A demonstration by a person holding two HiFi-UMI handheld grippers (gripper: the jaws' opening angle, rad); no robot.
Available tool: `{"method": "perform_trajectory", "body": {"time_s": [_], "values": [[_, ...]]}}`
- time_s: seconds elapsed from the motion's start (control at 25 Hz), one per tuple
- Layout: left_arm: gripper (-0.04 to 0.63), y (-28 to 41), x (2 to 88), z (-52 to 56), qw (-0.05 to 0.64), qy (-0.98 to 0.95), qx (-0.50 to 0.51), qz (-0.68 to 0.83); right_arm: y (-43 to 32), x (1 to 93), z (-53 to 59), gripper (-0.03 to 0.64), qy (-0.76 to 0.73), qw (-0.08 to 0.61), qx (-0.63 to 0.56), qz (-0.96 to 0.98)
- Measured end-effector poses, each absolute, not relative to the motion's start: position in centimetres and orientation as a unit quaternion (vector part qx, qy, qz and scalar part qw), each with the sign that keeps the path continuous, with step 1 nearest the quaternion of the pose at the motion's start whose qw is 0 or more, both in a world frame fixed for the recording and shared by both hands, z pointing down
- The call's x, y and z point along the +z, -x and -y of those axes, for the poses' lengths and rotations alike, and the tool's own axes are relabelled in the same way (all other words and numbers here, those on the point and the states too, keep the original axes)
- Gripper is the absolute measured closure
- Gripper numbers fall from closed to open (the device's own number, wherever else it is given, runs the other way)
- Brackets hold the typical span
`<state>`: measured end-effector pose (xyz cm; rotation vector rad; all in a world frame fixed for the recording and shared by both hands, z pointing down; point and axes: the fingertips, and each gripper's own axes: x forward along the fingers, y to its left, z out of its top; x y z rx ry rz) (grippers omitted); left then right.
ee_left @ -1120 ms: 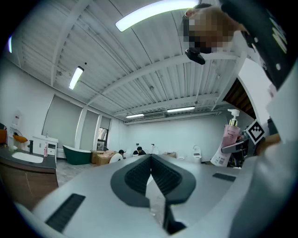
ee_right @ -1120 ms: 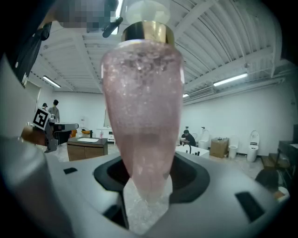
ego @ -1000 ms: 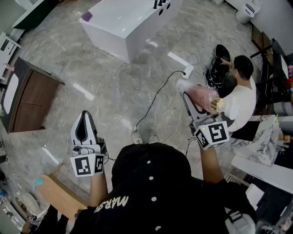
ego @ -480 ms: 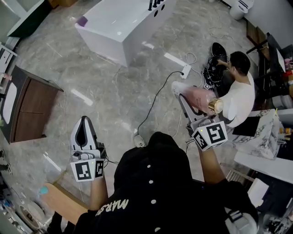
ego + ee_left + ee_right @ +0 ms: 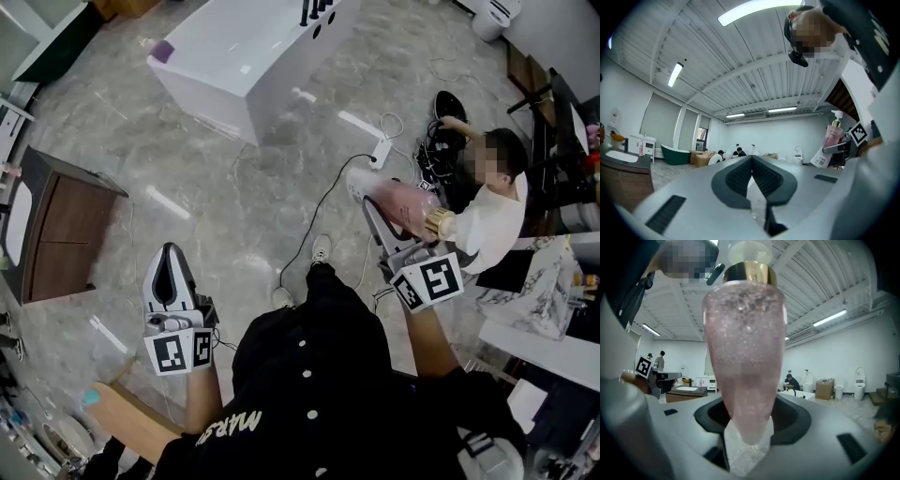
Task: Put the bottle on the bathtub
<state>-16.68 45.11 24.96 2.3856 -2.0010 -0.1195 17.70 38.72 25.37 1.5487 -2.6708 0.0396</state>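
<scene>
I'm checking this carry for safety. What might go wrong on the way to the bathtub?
1. A black cable crosses the floor between the walker's shoe and the bathtub, so a trip is possible.
2. The right gripper clamps the bottle only at its narrow lower end, so the tall bottle might tilt or slip during the walk.

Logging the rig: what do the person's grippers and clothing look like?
The left gripper and right gripper are pale grey wedges with dark ribbed pads, each bearing a cube of black-and-white square markers. The person's top is black with white lettering.
</scene>
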Motion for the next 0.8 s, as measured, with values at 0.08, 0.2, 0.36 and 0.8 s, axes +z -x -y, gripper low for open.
{"method": "perform_trajectory", "body": {"time_s": [0.08, 0.2, 0.36, 0.8], "values": [[0.584, 15.8, 24.6, -43.5, 0.014, -0.761, -0.046, 0.647, -18.6, 25.2, -36.9, 0.383, -0.498, 0.024, 0.012, 0.867], [0.584, 14.3, 24.0, -41.1, 0.007, -0.758, -0.045, 0.65, -20.0, 25.0, -34.1, 0.383, -0.494, 0.029, 0.005, 0.869], [0.584, 12.3, 23.8, -37.9, 0.002, -0.754, -0.043, 0.656, -22.0, 25.1, -30.3, 0.383, -0.491, 0.023, 0.006, 0.871], [0.584, 7.4, 22.8, -32.3, -0.011, -0.729, -0.042, 0.683, -27.4, 25.5, -22.3, 0.384, -0.476, 0.021, 0.003, 0.879]]}}
